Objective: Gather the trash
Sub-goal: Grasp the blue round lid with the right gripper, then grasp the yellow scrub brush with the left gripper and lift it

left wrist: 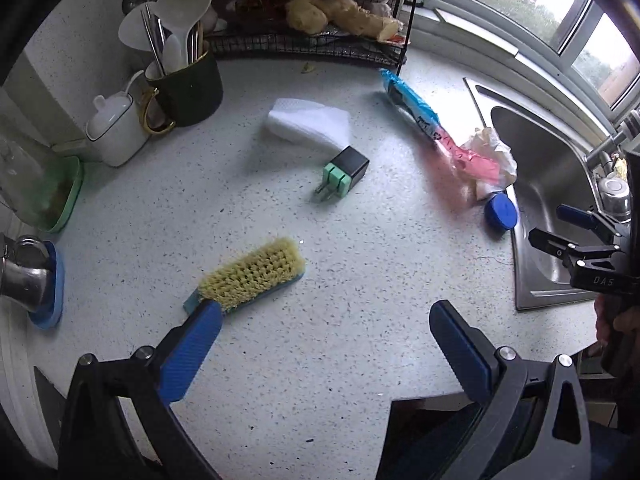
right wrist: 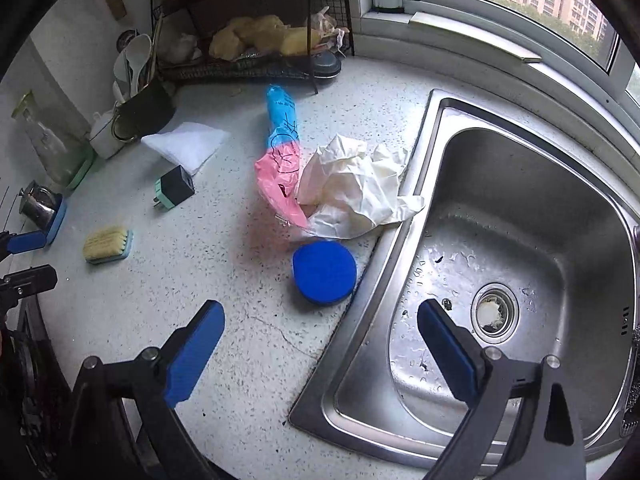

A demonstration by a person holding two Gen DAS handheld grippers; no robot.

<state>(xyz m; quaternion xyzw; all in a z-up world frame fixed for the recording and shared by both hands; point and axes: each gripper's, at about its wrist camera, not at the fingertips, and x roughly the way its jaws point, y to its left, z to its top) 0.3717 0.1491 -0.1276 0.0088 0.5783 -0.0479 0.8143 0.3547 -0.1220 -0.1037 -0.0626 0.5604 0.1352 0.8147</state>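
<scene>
A crumpled cream paper point(right wrist: 352, 188) lies at the sink's left rim, partly on a blue and pink plastic wrapper point(right wrist: 282, 156). A round blue lid point(right wrist: 324, 272) sits just in front of them. My right gripper point(right wrist: 322, 350) is open and empty, one finger over the counter, the other over the sink point(right wrist: 500, 184). In the left wrist view the wrapper point(left wrist: 424, 120), paper point(left wrist: 494, 148) and lid point(left wrist: 501, 212) lie far right. My left gripper point(left wrist: 326, 350) is open and empty, its left finger beside a yellow scrub brush point(left wrist: 252, 274). The right gripper point(left wrist: 556, 230) shows at the right edge.
A black and green charger point(left wrist: 344, 174) and a folded white cloth point(left wrist: 308, 124) lie mid-counter. A wire rack point(left wrist: 288, 44) holding ginger, a dark utensil cup point(left wrist: 192, 88) and a white jar point(left wrist: 114, 130) line the back. A glass bottle point(left wrist: 28, 184) stands left. The sink drain point(right wrist: 494, 314) holds scraps.
</scene>
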